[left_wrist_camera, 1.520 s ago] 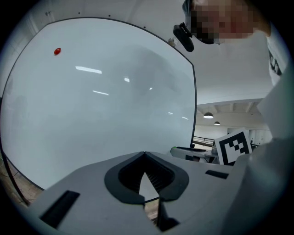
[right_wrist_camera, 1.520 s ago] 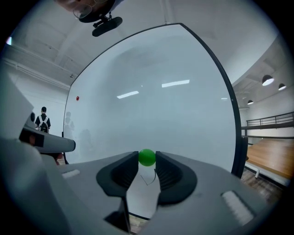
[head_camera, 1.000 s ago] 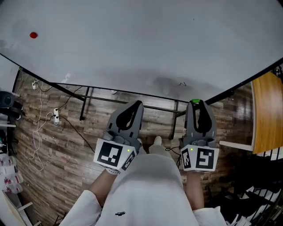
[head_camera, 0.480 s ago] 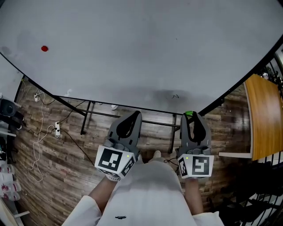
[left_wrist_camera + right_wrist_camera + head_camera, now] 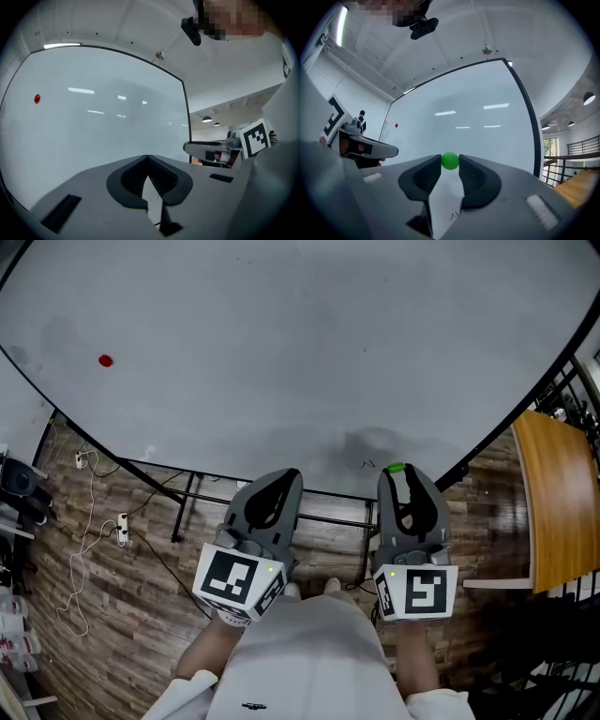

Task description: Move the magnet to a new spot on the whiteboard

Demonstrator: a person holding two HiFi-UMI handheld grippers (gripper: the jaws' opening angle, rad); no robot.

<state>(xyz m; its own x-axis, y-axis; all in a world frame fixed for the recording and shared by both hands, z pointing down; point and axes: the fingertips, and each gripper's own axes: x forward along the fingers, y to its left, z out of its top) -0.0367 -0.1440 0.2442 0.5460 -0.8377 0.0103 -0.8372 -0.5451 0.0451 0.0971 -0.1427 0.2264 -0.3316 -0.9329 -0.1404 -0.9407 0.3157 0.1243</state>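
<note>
Right gripper view shows your right gripper (image 5: 450, 163) with its fingers clenched on the green magnet (image 5: 450, 161), pinched at the very tips, likely so that its face can meet the whiteboard (image 5: 281, 334) squarely. From the head view, the magnet lies near the board's lower edge; whether it touches the board you cannot tell. Your left gripper (image 5: 285, 476) has its fingers pressed together on nothing and hangs just beside the right one, apparently idle. A red magnet (image 5: 105, 360) sits well apart, far to the board's left
</note>
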